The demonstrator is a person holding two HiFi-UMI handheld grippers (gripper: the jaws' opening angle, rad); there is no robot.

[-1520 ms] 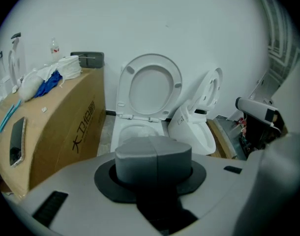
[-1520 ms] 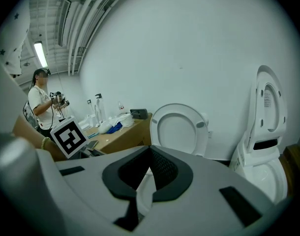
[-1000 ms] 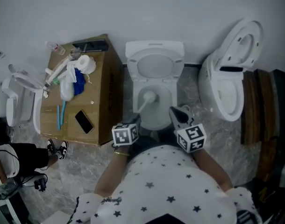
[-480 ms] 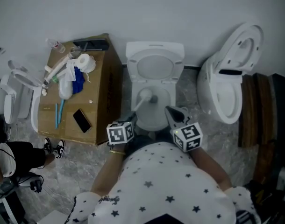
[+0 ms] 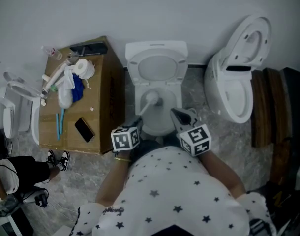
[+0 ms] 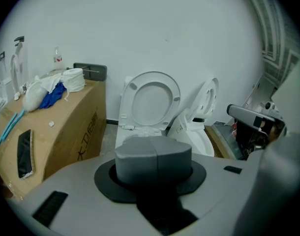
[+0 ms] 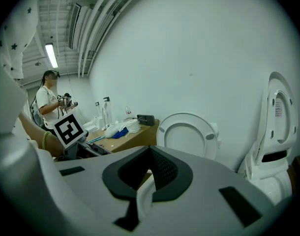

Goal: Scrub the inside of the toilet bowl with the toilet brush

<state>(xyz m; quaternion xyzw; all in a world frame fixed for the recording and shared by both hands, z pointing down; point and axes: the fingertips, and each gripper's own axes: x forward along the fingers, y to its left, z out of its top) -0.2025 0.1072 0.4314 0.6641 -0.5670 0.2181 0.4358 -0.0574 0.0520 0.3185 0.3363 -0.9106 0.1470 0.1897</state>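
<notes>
A white toilet (image 5: 156, 58) stands against the wall with its seat and lid (image 6: 151, 100) raised. The toilet brush (image 5: 151, 100) has its white head down inside the bowl (image 5: 162, 124), and its handle slants back to my left gripper (image 5: 138, 121). That gripper's grey pads (image 6: 135, 157) are pressed together, shut on the handle, which is hidden under them in the left gripper view. My right gripper (image 5: 178, 117) hovers over the bowl's front right rim. Its dark jaws (image 7: 149, 173) stand apart, and nothing is seen held between them.
A cardboard box (image 5: 103, 107) left of the toilet carries a phone (image 5: 84, 130), a paper roll (image 5: 83, 67), cloths and bottles. A second toilet (image 5: 236, 82) stands at the right, with wooden planks (image 5: 268, 107) beyond it. Another white fixture (image 5: 15, 107) and a person (image 5: 12, 171) are at the far left.
The whole scene has slid slightly left in the head view. The brush head stays in the bowl, and both grippers keep nearly the same place over it.
</notes>
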